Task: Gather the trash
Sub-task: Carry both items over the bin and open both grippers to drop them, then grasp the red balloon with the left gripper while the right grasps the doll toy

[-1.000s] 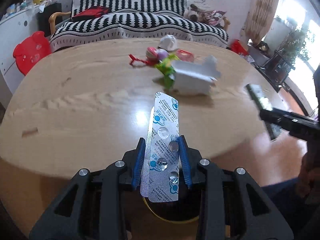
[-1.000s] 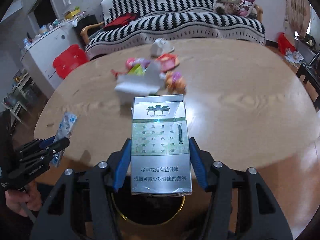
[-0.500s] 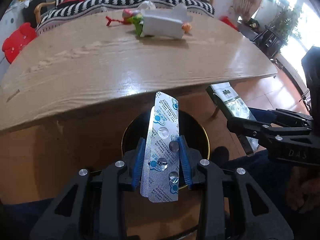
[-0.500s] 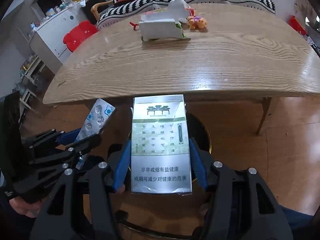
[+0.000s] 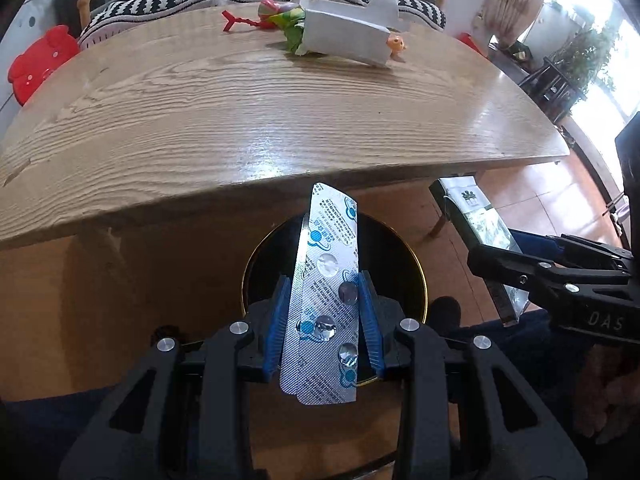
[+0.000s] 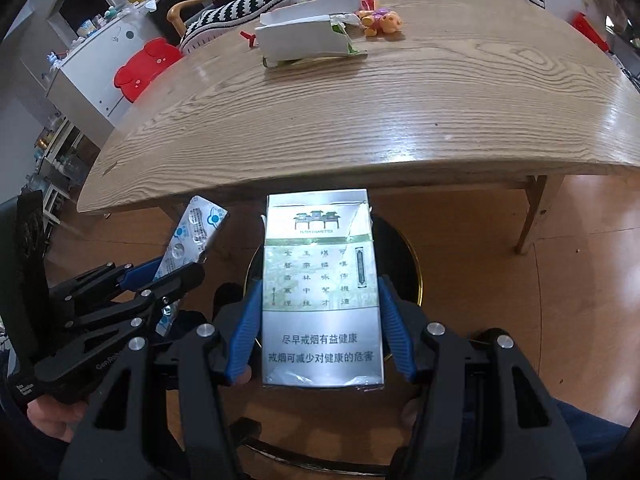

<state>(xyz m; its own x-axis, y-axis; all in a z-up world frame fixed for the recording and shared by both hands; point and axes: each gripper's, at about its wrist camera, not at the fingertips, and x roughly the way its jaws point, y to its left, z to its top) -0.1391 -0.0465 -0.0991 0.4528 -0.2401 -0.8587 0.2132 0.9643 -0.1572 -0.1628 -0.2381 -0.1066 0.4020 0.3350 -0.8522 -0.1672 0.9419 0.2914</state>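
Hand-held gripper [image 5: 324, 320] clamping blister pack [image 5: 326, 304] (upright)

Daylight enters from window [image 5: 592, 40], blown out. Glare streaks on table [image 5: 260, 136]. Fisheye bends the table's edges; corners vignette black. Focus sharp.

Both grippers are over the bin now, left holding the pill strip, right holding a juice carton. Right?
Not quite. The right gripper holds a cigarette pack, not a juice carton; the right wrist view shows its printed front between the jaws. The rest stands: the left gripper holds the pill strip, and both hang over the black bin in front of the table.
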